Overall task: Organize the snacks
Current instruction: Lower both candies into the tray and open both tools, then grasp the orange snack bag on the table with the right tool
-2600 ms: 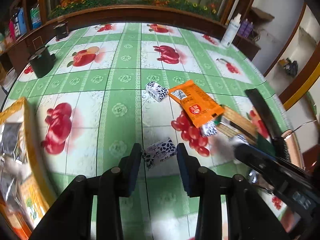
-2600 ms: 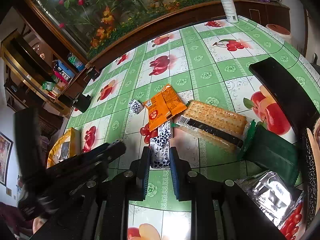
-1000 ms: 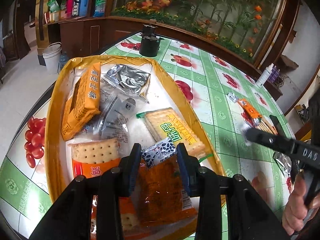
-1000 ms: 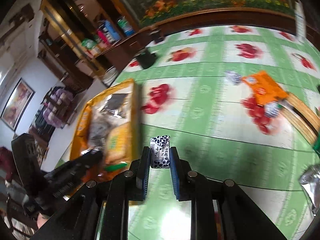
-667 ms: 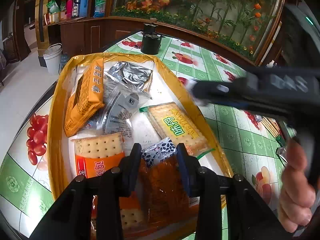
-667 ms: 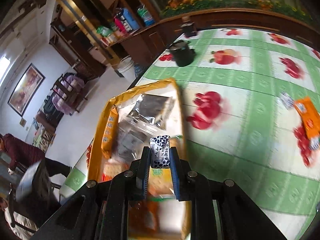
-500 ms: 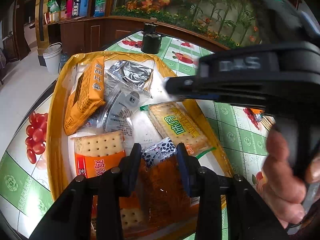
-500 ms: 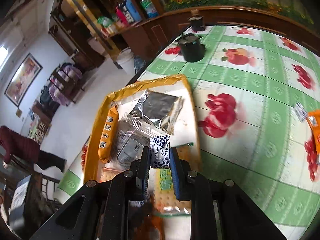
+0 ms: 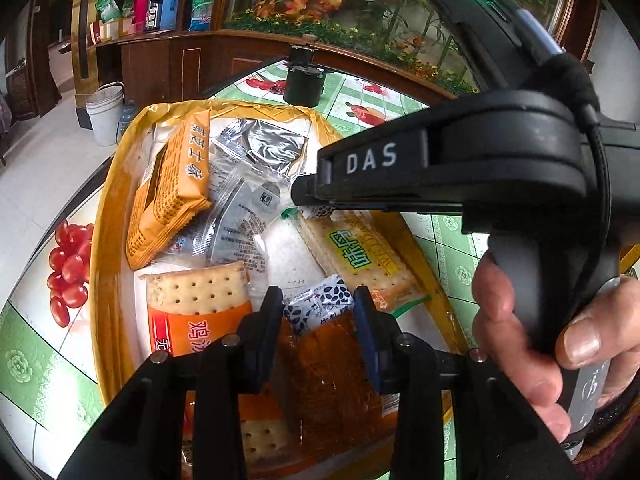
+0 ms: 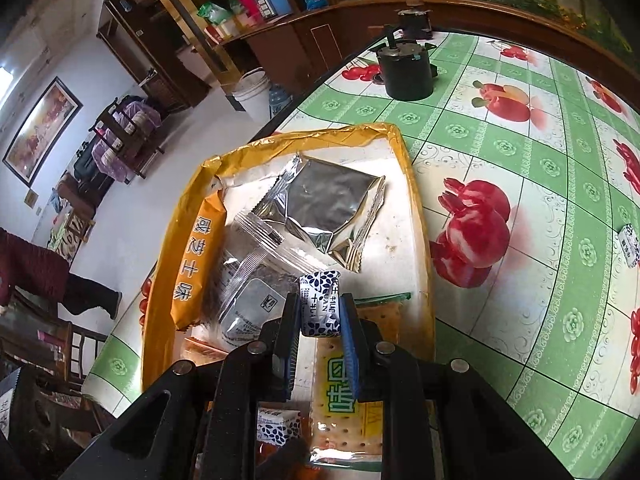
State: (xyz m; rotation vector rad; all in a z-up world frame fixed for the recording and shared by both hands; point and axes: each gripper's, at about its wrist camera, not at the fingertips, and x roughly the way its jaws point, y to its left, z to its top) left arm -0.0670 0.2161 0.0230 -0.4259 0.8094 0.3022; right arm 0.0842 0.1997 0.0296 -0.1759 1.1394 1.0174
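Room: lived-in, wood cabinets w/ bottles on shelves, planter of orange flowers along far edge, white bucket [image 9: 105,112] on floor.
Counter [image 10: 520,208]: green/white checked cloth w/ red fruit prints; black pot [image 10: 406,72] near far edge.
Tray [image 10: 416,216]: yellow rim, white inside, sits on counter at its near-left end, full of snacks.
In tray: long orange pack [image 9: 172,188] along left side; silver foil bag [image 10: 328,208] at far end; clear wrapped pack [image 10: 256,276] mid; cracker pack w/ yellow-green label [image 9: 356,256] on right; cracker pack w/ orange wrapper [image 9: 196,308] near-left; dark orange-brown pack [image 9: 328,364] nearest.
Left hand-held gripper [image 9: 318,316]: over near end of tray, pads pinching small white candy w/ dark leaf print [image 9: 320,306], candy tilted, above the brown pack.
Right hand-held gripper [image 10: 320,320]: over middle of tray, pads squeezed tight on second leaf-print candy [image 10: 320,304], held upright, above clear pack & label cracker pack. In left view it crosses from the right, its tip above the clear pack.
Hand [image 9: 532,340]: wrapped round right gripper's grip, thumb on front.
Loose: one more leaf-print candy [image 10: 629,246] lying on counter far right, well apart from tray.
Background: person in dark red top [image 10: 28,276] on floor side, left edge, partly cut off.
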